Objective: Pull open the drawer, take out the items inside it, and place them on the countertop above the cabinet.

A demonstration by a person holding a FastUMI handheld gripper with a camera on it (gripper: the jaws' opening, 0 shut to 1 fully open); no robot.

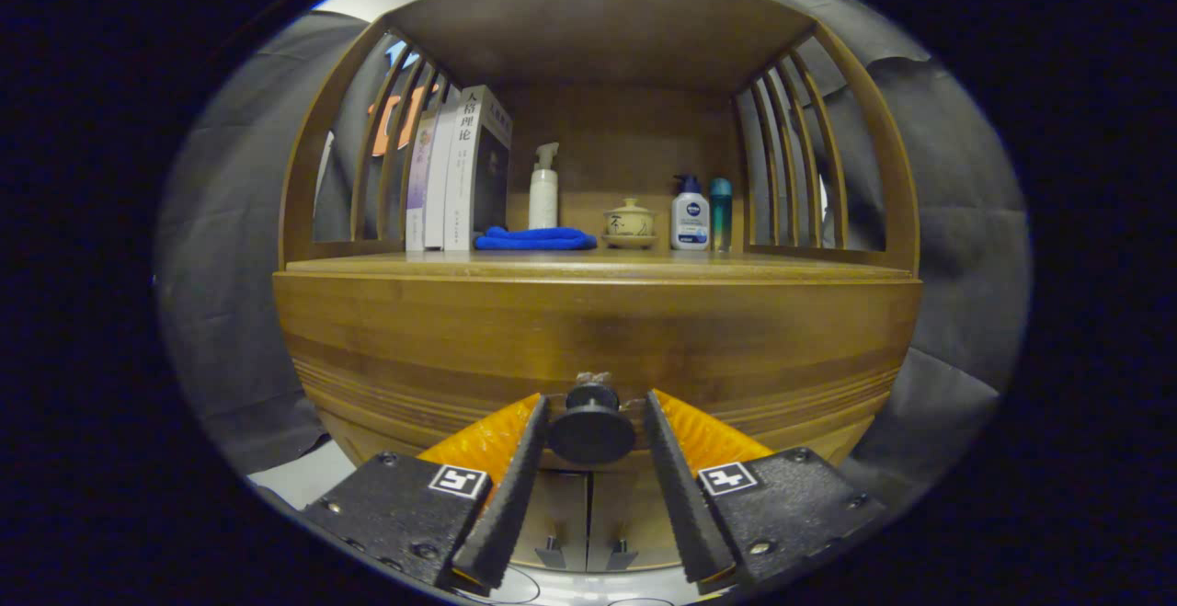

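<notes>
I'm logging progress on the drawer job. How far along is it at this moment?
Done: nothing yet; the drawer sits flush and closed. In hand: the gripper is open with the knob between its fingers, which are close beside it but not clearly pressing. Left: pull the drawer open, take out its items, and set them on the countertop.

Three upright books (457, 174) lean against the slatted wooden side (386, 146) at one end of the shelf. Beside them lies a folded blue cloth (535, 238), with a white pump bottle (543, 190) standing just behind it. Further along sits a small lidded ceramic cup on a saucer (630, 222), then a white lotion bottle with a blue pump (689, 213) and, touching it, a slim teal bottle (721, 212).
</notes>
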